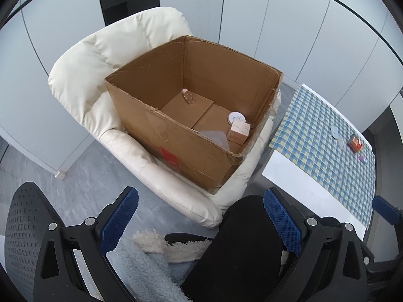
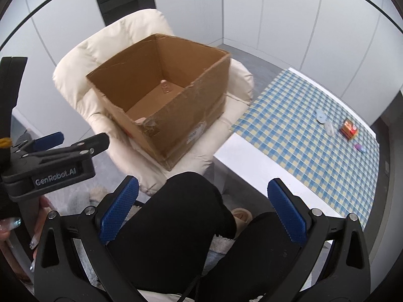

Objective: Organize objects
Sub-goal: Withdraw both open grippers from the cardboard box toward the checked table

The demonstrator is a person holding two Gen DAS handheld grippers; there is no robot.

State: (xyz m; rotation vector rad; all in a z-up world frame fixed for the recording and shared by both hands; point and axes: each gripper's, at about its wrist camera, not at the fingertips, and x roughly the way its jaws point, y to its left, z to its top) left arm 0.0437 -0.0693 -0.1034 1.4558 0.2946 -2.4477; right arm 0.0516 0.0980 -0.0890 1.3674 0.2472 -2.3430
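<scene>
An open cardboard box [image 1: 176,146] sits on a cream armchair [image 1: 83,75]. Inside lie a small clear bottle [image 1: 189,97], a white round tin [image 1: 236,117] and a small pink carton [image 1: 239,132]. On the checked tablecloth [image 1: 314,130] to the right lie a red-orange packet [image 1: 355,144], a pale round item [image 1: 335,132] and a small purple piece [image 1: 362,158]. My left gripper [image 1: 201,221] is open and empty, short of the box. My right gripper [image 2: 202,210] is open and empty over the person's black-clad knee [image 2: 181,216]. The box [image 2: 161,115] and packet [image 2: 349,128] also show in the right wrist view.
The white table [image 2: 252,166] stands right of the armchair. A black mesh chair back [image 1: 22,229] is at lower left. A fluffy blue-white slipper [image 1: 148,264] lies on the grey floor. The left gripper [image 2: 60,148] shows at the left of the right wrist view. White cabinets [image 1: 252,12] stand behind.
</scene>
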